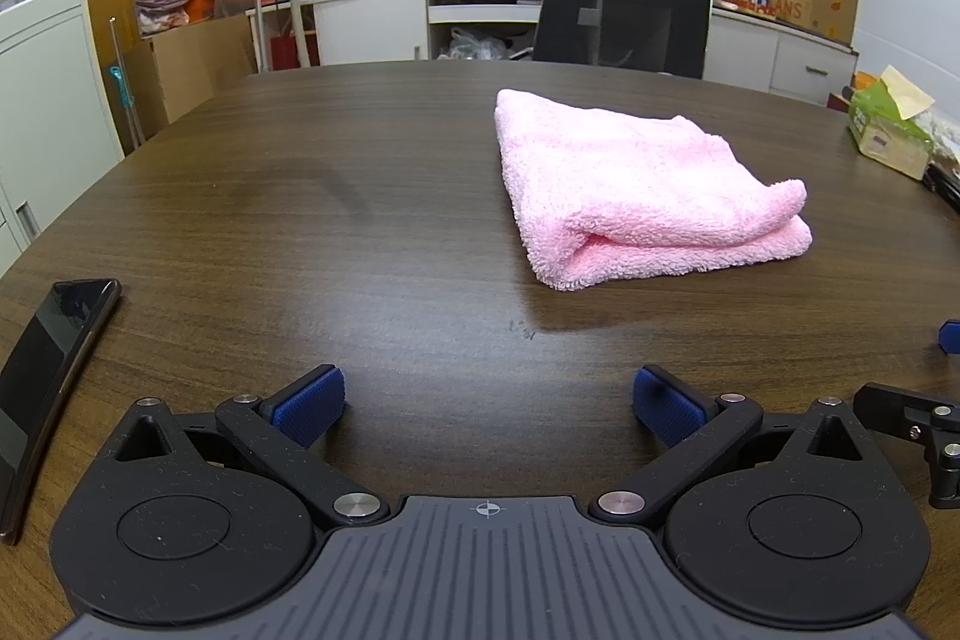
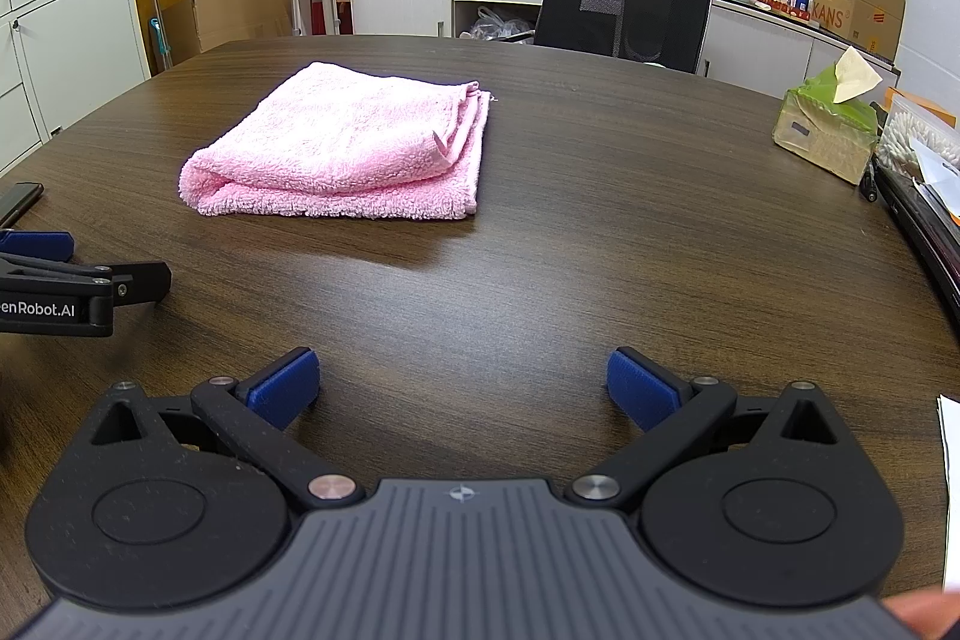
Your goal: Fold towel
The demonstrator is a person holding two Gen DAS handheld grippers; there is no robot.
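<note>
I see a dark wood-grain round table bearing a folded pink terry towel, a black slab phone and a green tissue box.

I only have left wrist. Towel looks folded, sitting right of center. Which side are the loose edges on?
Observer: In the right wrist view the pink towel shows its stacked loose edges along the side nearer the tissue box; the rounded fold faces the phone.
Operator: Is the right gripper holding anything? I just see a bit of it at my edge.
Observer: No. The right gripper has its jaws wide open over the bare table, short of the towel.
Operator: Anything near it on its outer side?
Observer: A white sheet of paper lies at the right edge of that view, beside the gripper.
</note>
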